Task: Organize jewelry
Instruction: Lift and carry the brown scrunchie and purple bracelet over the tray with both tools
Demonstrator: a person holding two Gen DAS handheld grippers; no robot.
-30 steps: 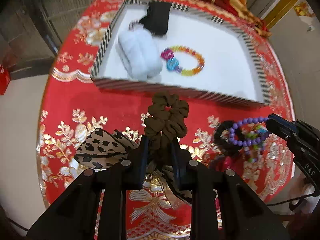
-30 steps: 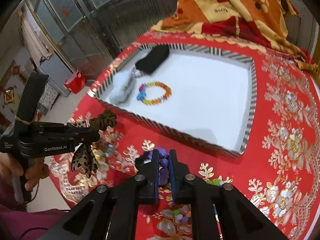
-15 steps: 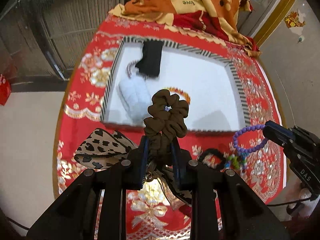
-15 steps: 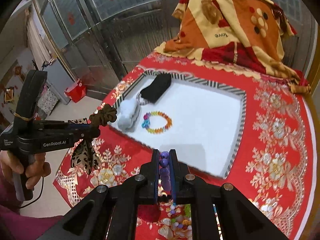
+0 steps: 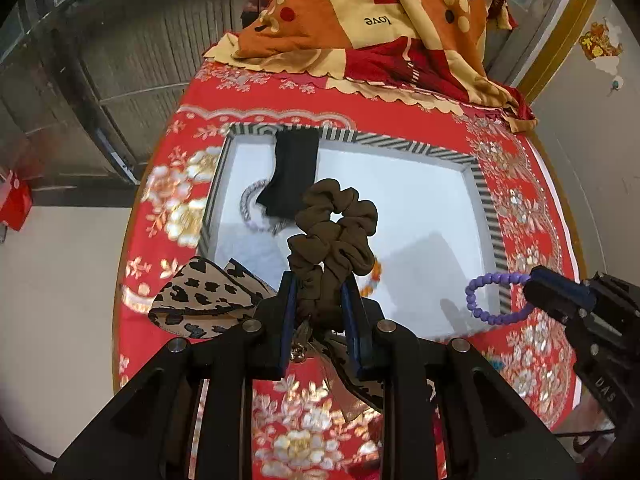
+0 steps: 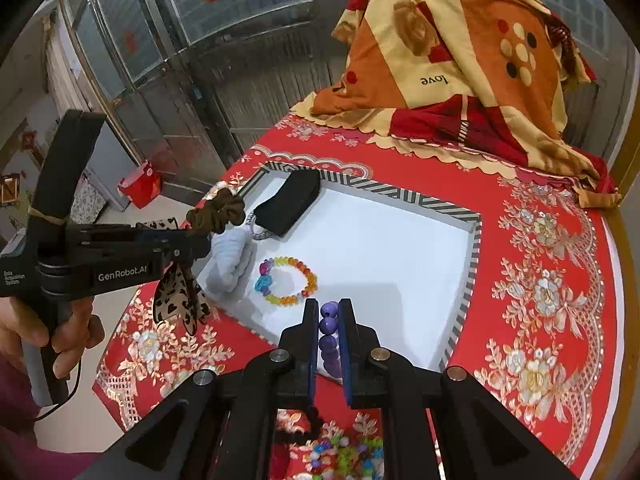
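My left gripper (image 5: 320, 288) is shut on a brown scrunchie (image 5: 334, 232) and holds it in the air over the near left part of the white striped-rim tray (image 5: 400, 145). A leopard-print bow (image 5: 204, 296) hangs by the same gripper. My right gripper (image 6: 329, 312) is shut on a purple bead bracelet (image 6: 329, 336), also seen in the left wrist view (image 5: 490, 296), above the tray's near edge. In the tray (image 6: 472, 256) lie a black pouch (image 6: 290, 204), a white fluffy piece (image 6: 234, 256) and a multicolour bead bracelet (image 6: 288, 280).
The round table has a red and gold cloth (image 6: 540, 280). An orange and red blanket (image 6: 460, 68) is heaped at the far side. More coloured beads and a black band (image 6: 344, 456) lie on the cloth below my right gripper. A metal gate stands left.
Both grippers have risen and moved forward over the tray, each carrying its item. The purple bracelet has come up off the cloth.
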